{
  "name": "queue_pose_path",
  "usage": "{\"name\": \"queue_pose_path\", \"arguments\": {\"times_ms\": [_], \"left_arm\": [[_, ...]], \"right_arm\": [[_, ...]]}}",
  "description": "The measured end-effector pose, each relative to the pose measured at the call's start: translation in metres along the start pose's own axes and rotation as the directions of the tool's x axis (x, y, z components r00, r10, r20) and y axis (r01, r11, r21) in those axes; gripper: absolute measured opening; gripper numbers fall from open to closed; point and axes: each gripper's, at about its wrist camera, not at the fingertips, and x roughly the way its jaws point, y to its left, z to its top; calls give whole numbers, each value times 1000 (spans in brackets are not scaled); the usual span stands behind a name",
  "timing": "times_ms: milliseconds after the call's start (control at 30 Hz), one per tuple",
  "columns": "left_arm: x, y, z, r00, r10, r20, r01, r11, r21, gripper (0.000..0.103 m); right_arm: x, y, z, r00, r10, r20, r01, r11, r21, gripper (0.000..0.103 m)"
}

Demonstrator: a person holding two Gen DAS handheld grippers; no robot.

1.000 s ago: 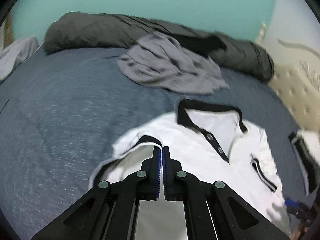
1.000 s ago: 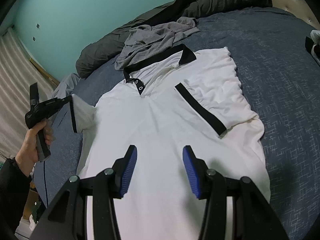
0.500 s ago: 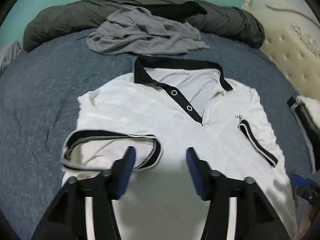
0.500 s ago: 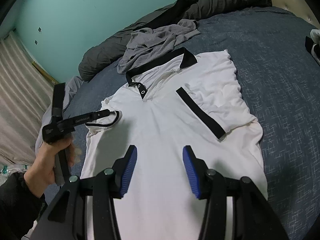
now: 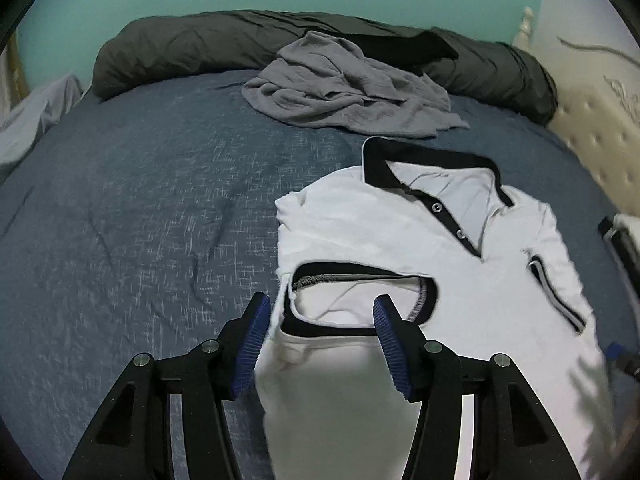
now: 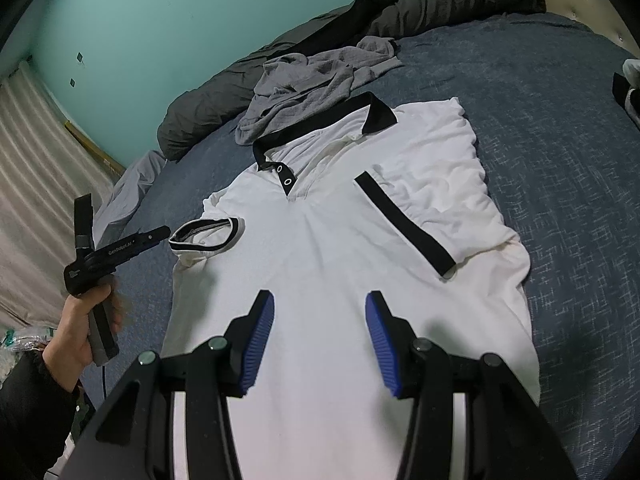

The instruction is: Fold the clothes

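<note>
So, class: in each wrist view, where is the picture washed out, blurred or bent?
Left wrist view: the white polo shirt blows out to featureless white near the left gripper, and its right edge smears. Right wrist view: shirt hem overexposed, bed bowed by the fisheye.

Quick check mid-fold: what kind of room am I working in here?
Most likely a bedroom. The white polo shirt lies on a bed with a blue-grey bedspread, a dark grey duvet is bunched along the teal wall, and a cream tufted headboard stands at one side.
</note>
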Motion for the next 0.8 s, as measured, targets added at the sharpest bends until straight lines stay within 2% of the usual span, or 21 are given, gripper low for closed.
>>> {"name": "queue_pose_path", "arguments": {"times_ms": [100,133,233,333,467,667,800], "left_arm": [[10,5,0,1000,8,-13,-8,1000,-1,58],[13,7,0,1000,4,-18,-4,1000,-7,55],[22,11,-3,999,-22,-48,22,1000,-6,18],[21,9,-7,998,-41,-52,42,999,14,7],[3,-2,-17,997,-69,-39,72,995,64,5],[-2,-19,-46,985,-111,-132,131,979,159,5],[5,-31,-67,978,-117,-174,149,972,183,5]], "right_arm": [[1,0,0,1000,0,-2,0,1000,0,48],[1,0,0,1000,0,-2,0,1000,0,48],[1,-1,0,1000,0,-2,0,1000,4,48],[0,-3,1,1000,-1,0,1,1000,9,48],[0,-5,2,1000,0,2,0,1000,11,48],[1,-3,2,1000,4,1,-4,1000,8,48],[2,-1,1,1000,4,-7,-4,1000,2,48]]}}
